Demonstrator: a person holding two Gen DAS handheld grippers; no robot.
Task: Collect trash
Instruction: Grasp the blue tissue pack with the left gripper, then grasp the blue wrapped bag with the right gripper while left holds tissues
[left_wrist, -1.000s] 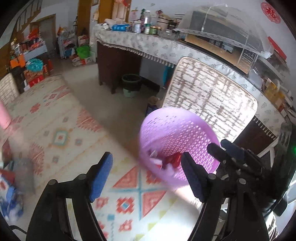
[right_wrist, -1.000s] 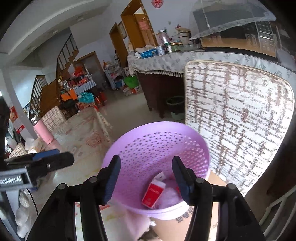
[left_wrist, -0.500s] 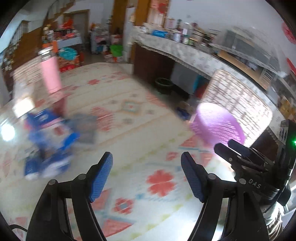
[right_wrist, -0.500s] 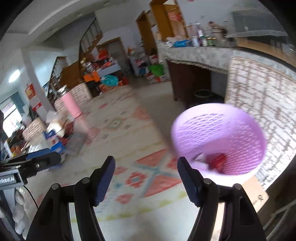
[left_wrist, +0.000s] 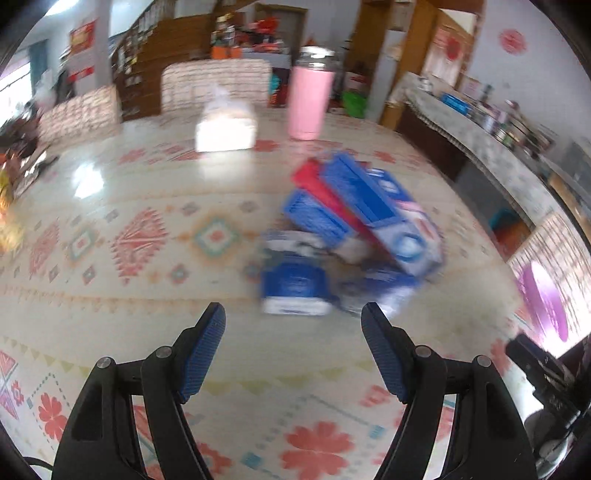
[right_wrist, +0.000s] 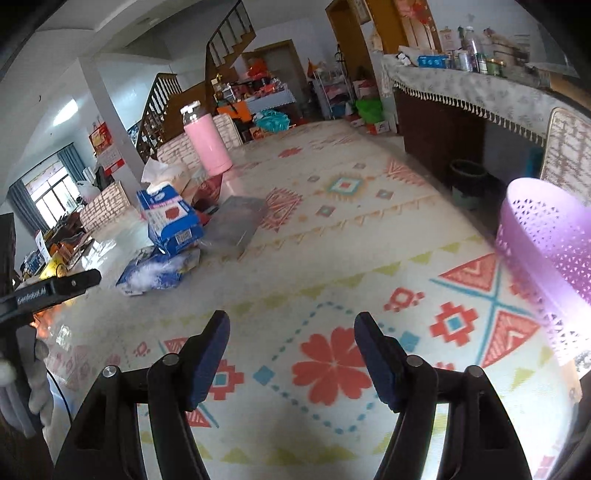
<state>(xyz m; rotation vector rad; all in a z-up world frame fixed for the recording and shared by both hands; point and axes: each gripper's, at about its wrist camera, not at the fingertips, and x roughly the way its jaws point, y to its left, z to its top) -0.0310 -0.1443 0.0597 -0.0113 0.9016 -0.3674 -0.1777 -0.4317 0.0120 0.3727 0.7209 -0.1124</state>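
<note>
Left wrist view shows the left hand-held gripper (left_wrist: 293, 334) released and empty, just short of a blurred heap of blue cartons (left_wrist: 351, 236) on the patterned worktop (left_wrist: 129, 206). Right hand-held gripper (right_wrist: 291, 343), jaws just widened, grips nothing; the purple basket (right_wrist: 546, 254) stands at the right edge.

Both wrist views down onto tablecloth (left_wrist: 147, 314)

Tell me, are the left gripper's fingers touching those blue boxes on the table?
Apart. The left wrist view shows patterned tablecloth between the open left gripper and the blue boxes.
</note>
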